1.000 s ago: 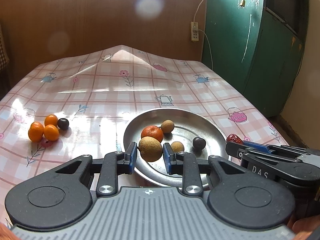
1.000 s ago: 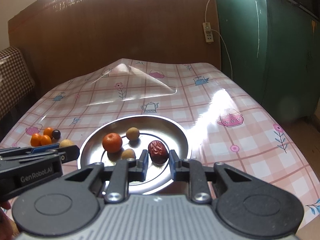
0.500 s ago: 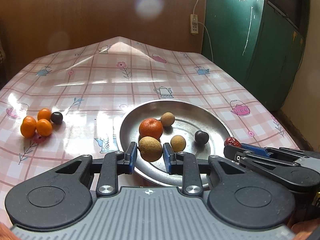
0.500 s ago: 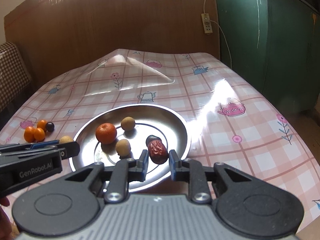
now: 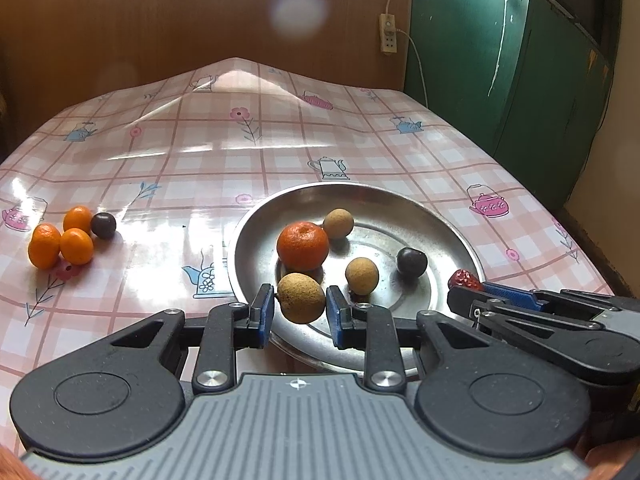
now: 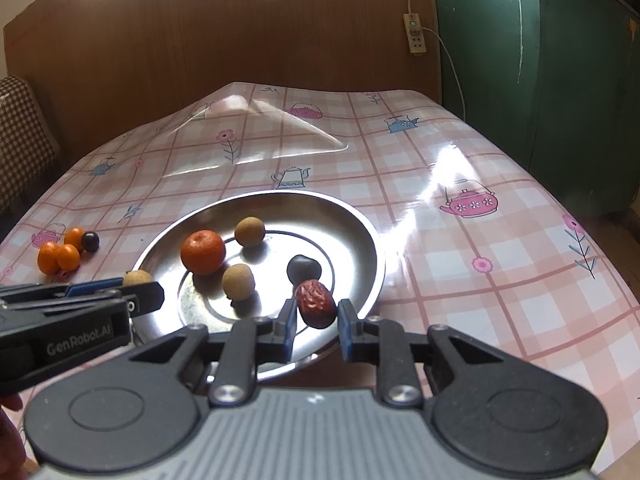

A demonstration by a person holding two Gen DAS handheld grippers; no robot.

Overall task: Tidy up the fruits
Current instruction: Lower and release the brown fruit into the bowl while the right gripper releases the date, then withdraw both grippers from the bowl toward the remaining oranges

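A steel plate [image 5: 448, 224] [image 6: 360, 240] sits on the checked tablecloth with a mandarin [image 5: 303, 245] [image 6: 203, 257], two tan longans [image 5: 338, 223] [image 5: 361, 275] and a dark round fruit [image 5: 411, 262] [image 6: 303, 269] in it. My left gripper [image 5: 300, 312] is shut on a larger tan longan [image 5: 301, 298] just above the plate's near rim. My right gripper [image 6: 315, 322] is shut on a wrinkled red date [image 6: 316, 303], held over the plate's near right part. Each gripper shows in the other's view, the right gripper [image 5: 466, 286] at right and the left gripper [image 6: 138, 286] at left.
On the cloth left of the plate lie three small orange fruits [image 5: 60, 242] [image 6: 60, 254] and a dark fruit [image 5: 103, 225] [image 6: 90, 241]. A green cabinet [image 5: 520, 60] stands at the right, a wooden wall [image 5: 160, 20] behind. The table's right edge drops off near the cabinet.
Both grippers have come closer to the plate and lower, still holding their fruits; the plate looms larger in both views.
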